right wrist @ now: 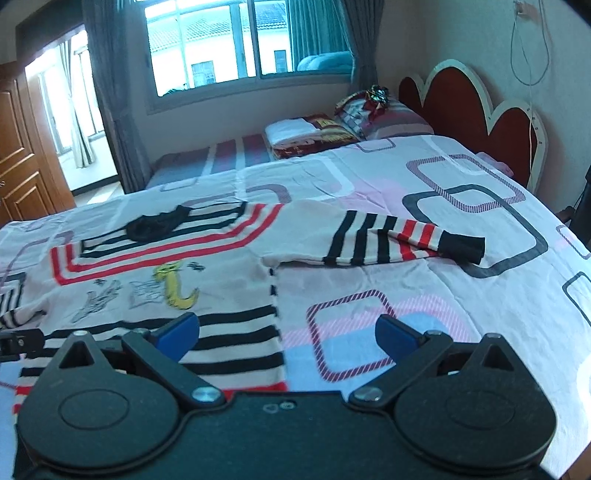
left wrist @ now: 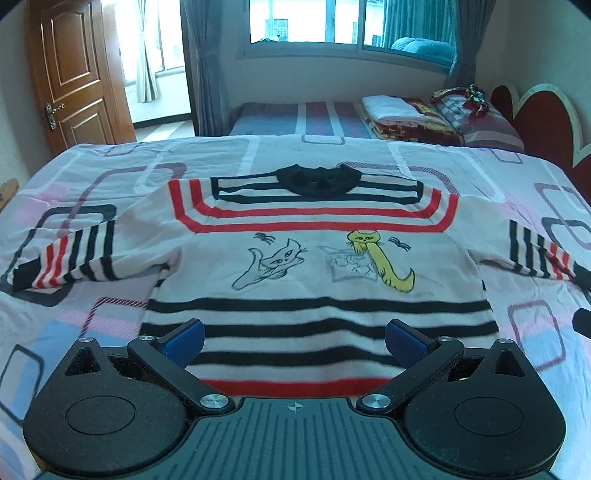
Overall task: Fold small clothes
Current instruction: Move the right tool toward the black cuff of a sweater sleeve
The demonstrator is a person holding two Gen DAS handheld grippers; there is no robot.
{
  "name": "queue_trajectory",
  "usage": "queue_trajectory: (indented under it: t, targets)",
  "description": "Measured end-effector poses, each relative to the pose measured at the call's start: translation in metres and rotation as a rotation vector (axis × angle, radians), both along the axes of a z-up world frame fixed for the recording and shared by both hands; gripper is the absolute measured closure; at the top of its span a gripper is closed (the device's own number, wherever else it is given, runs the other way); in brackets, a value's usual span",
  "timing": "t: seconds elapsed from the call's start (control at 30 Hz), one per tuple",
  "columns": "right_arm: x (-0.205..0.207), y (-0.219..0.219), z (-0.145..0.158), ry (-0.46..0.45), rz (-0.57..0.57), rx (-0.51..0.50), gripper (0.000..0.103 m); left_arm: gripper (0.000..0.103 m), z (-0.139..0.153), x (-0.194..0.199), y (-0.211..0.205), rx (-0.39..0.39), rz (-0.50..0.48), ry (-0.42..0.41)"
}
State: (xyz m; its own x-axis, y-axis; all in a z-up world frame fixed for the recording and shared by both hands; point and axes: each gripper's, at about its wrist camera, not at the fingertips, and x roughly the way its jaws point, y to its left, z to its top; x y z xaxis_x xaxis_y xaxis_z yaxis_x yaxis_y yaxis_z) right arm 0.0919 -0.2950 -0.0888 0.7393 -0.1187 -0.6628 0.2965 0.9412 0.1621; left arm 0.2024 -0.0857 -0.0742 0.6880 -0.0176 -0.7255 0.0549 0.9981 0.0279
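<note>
A small white sweater (left wrist: 314, 273) with black and red stripes, a black collar and two cat drawings lies flat, face up, on the patterned bedsheet (left wrist: 92, 184), both sleeves spread sideways. My left gripper (left wrist: 294, 341) hovers open over the sweater's hem, its blue pads wide apart with nothing between them. In the right wrist view the same sweater (right wrist: 155, 266) fills the left half, and its right sleeve (right wrist: 402, 240) stretches across the sheet. My right gripper (right wrist: 287, 334) is open above the sweater's lower right edge and bare sheet (right wrist: 461, 295).
A second bed (left wrist: 303, 118) beyond holds folded blankets (left wrist: 399, 110) and a pillow. A red scalloped headboard (right wrist: 476, 107) stands at the right. A wooden door (left wrist: 74, 70) and curtained window (left wrist: 306, 22) are at the back. Part of the other gripper (right wrist: 18, 341) shows at left.
</note>
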Motion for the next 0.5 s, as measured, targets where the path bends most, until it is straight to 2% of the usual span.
queue_trajectory:
  t: [0.2, 0.33, 0.5]
  targets:
    - [0.033, -0.032, -0.020, 0.041, -0.013, 0.017, 0.009, 0.000, -0.018, 0.037, -0.022, 0.019, 0.019, 0.036]
    - [0.053, -0.060, -0.037, 0.065, -0.035, 0.069, 0.019, 0.000, -0.029, 0.060, -0.039, 0.016, 0.018, 0.053]
    - [0.079, -0.094, -0.061, 0.118, -0.079, 0.080, 0.020, 0.000, -0.045, 0.086, -0.058, 0.043, 0.022, 0.072]
